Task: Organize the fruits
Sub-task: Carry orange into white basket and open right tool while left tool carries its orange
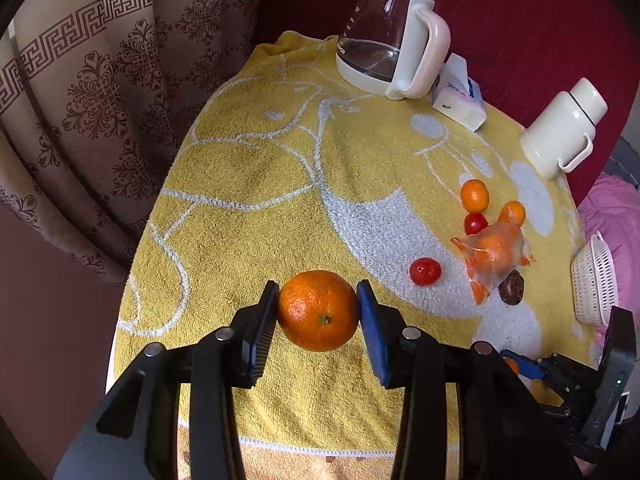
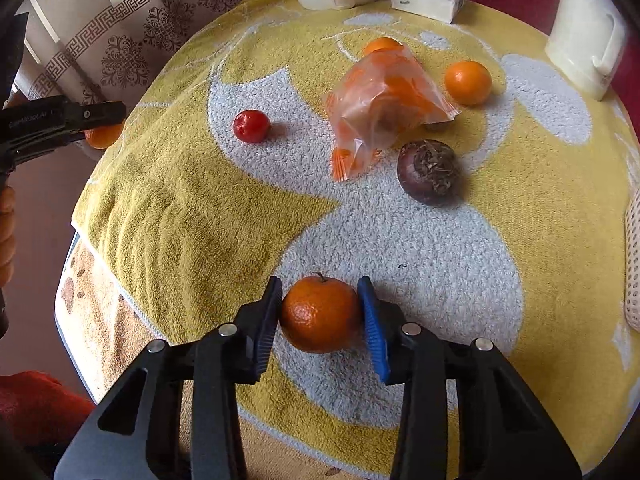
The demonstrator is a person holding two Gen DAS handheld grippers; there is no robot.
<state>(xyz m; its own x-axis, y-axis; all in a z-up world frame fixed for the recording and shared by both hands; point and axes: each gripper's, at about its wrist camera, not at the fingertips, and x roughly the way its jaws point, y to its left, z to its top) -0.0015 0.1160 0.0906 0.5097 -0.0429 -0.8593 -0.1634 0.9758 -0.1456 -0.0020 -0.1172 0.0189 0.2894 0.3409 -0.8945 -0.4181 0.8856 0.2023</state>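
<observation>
My left gripper [image 1: 318,286] is shut on an orange [image 1: 318,312], held a little above the yellow towel [image 1: 240,200]. In the right wrist view my right gripper [image 2: 320,282] is shut on a second orange [image 2: 320,314] that rests on the towel near its front edge. Farther back lie a red tomato [image 2: 251,126], a plastic bag of orange pieces [image 2: 384,100], a loose orange [image 2: 468,82] and a dark purple fruit [image 2: 430,172]. The left gripper [image 2: 60,120] shows at the left edge of that view.
A white perforated basket [image 1: 592,280] sits at the right edge of the table. At the back stand a glass kettle [image 1: 392,40], a tissue pack [image 1: 460,94] and a cream flask [image 1: 564,128]. Curtains hang to the left.
</observation>
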